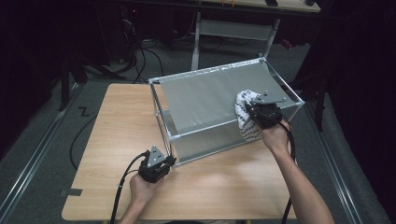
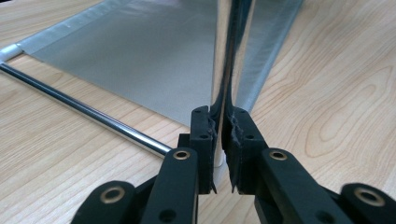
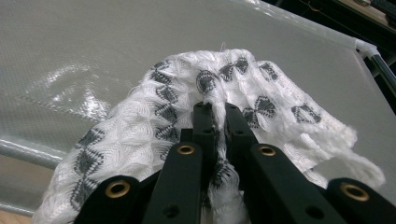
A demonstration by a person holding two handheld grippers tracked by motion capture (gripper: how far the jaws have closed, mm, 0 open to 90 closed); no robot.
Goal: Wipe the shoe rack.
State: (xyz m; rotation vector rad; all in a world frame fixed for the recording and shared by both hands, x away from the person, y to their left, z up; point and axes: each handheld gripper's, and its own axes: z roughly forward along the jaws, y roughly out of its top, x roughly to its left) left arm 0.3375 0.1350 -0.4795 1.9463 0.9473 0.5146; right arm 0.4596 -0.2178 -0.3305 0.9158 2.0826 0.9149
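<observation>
A metal-framed rack (image 1: 224,91) with grey shelf panels stands on the wooden table (image 1: 116,140). My left gripper (image 1: 167,161) is shut on the rack's front corner post (image 2: 223,70), low down near the tabletop; in the left gripper view my left gripper (image 2: 221,135) has that chrome post pinched between its black jaws. My right gripper (image 1: 252,112) is shut on a white cloth with dark grey pattern (image 1: 245,116), which lies draped on the top shelf's right front part. In the right gripper view the cloth (image 3: 154,116) bunches around my right gripper (image 3: 218,116), over the grey shelf (image 3: 93,46).
A lower shelf panel (image 2: 135,51) and a chrome bottom rail (image 2: 84,109) of the rack lie just above the table. Bare wood spreads left of and in front of the rack. Cables and a second table frame (image 1: 233,28) sit on the floor behind.
</observation>
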